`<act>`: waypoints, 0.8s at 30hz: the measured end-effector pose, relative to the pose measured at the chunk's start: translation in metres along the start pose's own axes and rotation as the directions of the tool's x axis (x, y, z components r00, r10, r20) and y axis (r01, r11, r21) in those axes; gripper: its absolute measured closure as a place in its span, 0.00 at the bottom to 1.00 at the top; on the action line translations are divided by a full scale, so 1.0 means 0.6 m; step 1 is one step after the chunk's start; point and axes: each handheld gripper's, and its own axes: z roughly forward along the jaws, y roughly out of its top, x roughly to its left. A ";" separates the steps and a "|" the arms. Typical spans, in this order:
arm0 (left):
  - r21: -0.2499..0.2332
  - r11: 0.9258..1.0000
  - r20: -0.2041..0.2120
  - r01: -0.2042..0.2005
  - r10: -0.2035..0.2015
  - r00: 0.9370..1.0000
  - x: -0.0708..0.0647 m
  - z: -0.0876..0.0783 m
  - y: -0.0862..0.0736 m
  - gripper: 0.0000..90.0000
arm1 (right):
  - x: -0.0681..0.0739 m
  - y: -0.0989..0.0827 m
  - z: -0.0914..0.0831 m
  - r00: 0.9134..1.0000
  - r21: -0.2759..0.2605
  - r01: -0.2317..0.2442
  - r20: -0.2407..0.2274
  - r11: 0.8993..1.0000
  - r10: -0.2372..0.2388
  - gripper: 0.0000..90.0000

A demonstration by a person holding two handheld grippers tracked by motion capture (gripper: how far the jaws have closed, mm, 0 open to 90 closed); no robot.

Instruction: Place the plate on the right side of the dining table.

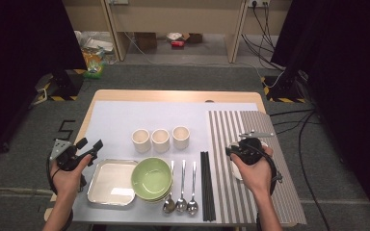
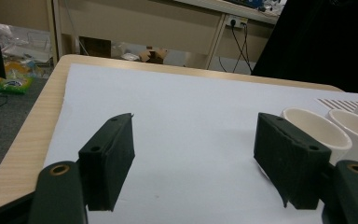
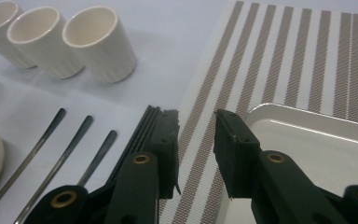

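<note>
My right gripper (image 1: 233, 150) hovers over the striped placemat (image 1: 250, 125), by the left rim of a white dish (image 1: 235, 169) lying on it. In the right gripper view its jaws (image 3: 196, 116) stand apart with nothing between them; the dish (image 3: 307, 140) is just to their right and the black chopsticks (image 3: 140, 128) just to their left. My left gripper (image 1: 90, 143) is at the table's left edge. It is wide open (image 2: 196, 121) above the pale mat and holds nothing.
Three cream cups (image 1: 160, 140) stand in a row mid-table. In front of them are a silver tray (image 1: 111, 182), stacked green bowls (image 1: 151, 178), three spoons (image 1: 180, 185) and the chopsticks (image 1: 206, 185). The pale mat's far half (image 1: 149, 115) is bare.
</note>
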 end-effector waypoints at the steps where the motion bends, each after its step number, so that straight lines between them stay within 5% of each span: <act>1: 0.000 1.000 0.000 -0.001 0.001 1.000 0.000 0.000 0.000 0.31 | 0.003 0.001 0.000 1.000 0.004 0.004 -0.004 1.000 -0.004 0.78; 14: 0.006 1.000 0.006 -0.008 0.008 1.000 -0.001 0.000 -0.001 0.32 | 0.067 0.016 0.007 0.992 0.007 0.071 -0.102 0.997 -0.070 0.79; 24: 0.005 1.000 0.008 -0.007 0.007 1.000 -0.003 0.000 -0.001 0.32 | 0.111 0.026 0.014 0.976 0.002 0.133 -0.172 0.991 -0.130 0.80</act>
